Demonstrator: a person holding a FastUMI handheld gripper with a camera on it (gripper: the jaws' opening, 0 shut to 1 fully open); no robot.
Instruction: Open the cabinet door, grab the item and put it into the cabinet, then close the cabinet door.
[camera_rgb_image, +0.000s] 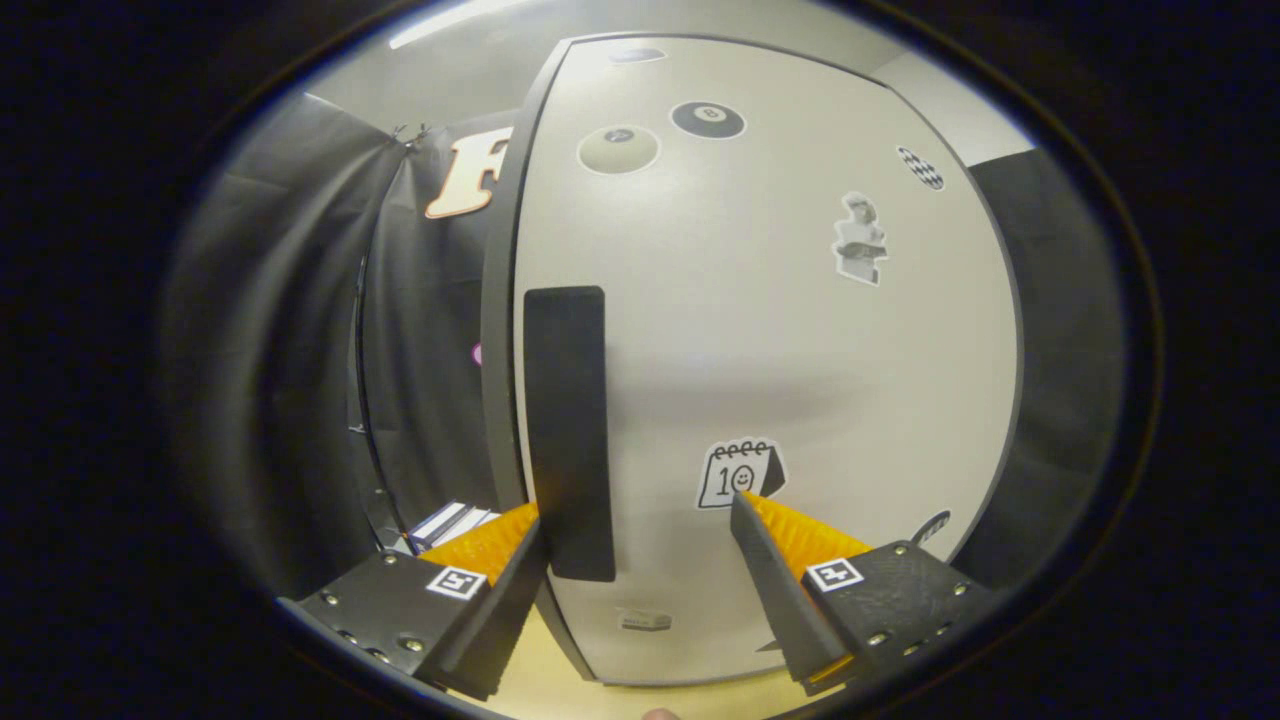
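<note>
Holding my jaws spread wide, pinching nothing, I have the gripper (640, 520) close up against the cabinet door (780, 330), with the lower end of the dark vertical handle (568, 430) lying just inside my left finger and the calendar sticker (740, 472) just above my right fingertip. The door faces me flat and looks shut or nearly so; its handle-side edge runs beside a dark frame strip. This fits either reaching in to pull it open or having just pushed it closed, and I cannot tell which from here. The item to be stowed I cannot identify; a small stack of striped things (450, 522) sits low, beyond my left finger, beside the cabinet. If a grip on the handle is wanted, my judgement: centre the bar between both fingers, close squarely across its width rather than at the very bottom end, then pull along the door's swing, not straight back. Pale desk (560, 680) shows below the door.
</note>
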